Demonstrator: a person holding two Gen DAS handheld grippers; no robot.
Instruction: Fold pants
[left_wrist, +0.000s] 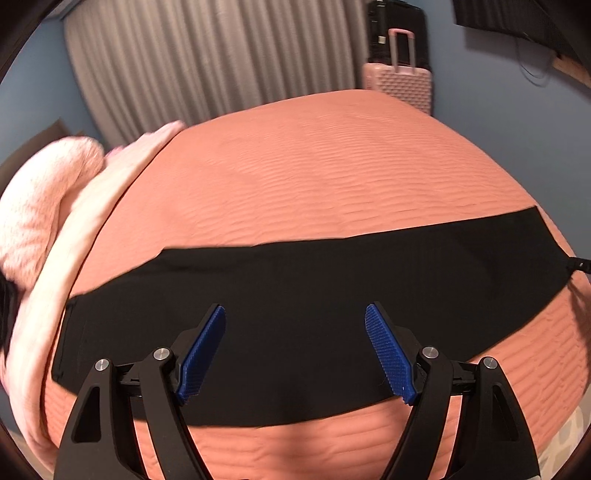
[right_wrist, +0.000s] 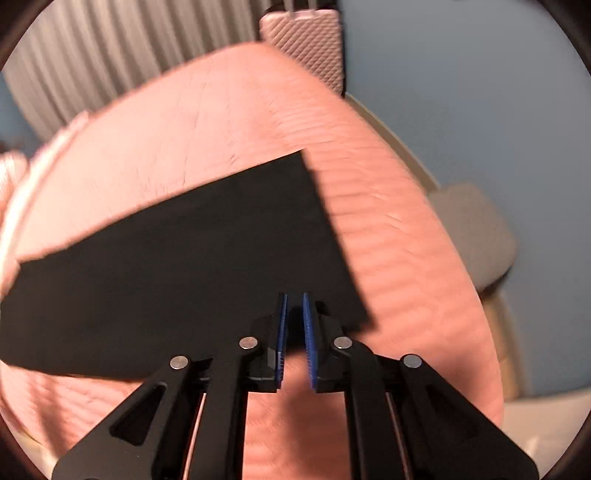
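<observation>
The black pants (left_wrist: 295, 295) lie flat as a long folded strip across the salmon-pink bedspread (left_wrist: 314, 166). My left gripper (left_wrist: 295, 314) is open, its blue pads spread wide above the middle of the strip, holding nothing. In the right wrist view the pants (right_wrist: 184, 266) stretch away to the left, their end edge at the right. My right gripper (right_wrist: 293, 299) is nearly closed on the near edge of the pants by that end, with dark cloth between the blue pads. The right gripper shows in the left wrist view (left_wrist: 581, 265) only as a black bit at the pants' right end.
Fluffy pink pillows (left_wrist: 40, 206) lie at the bed's left. A pink suitcase (left_wrist: 399, 85) stands beyond the far corner before a dark case. Grey curtains (left_wrist: 203, 62) hang behind. A grey chair (right_wrist: 472, 232) stands right of the bed.
</observation>
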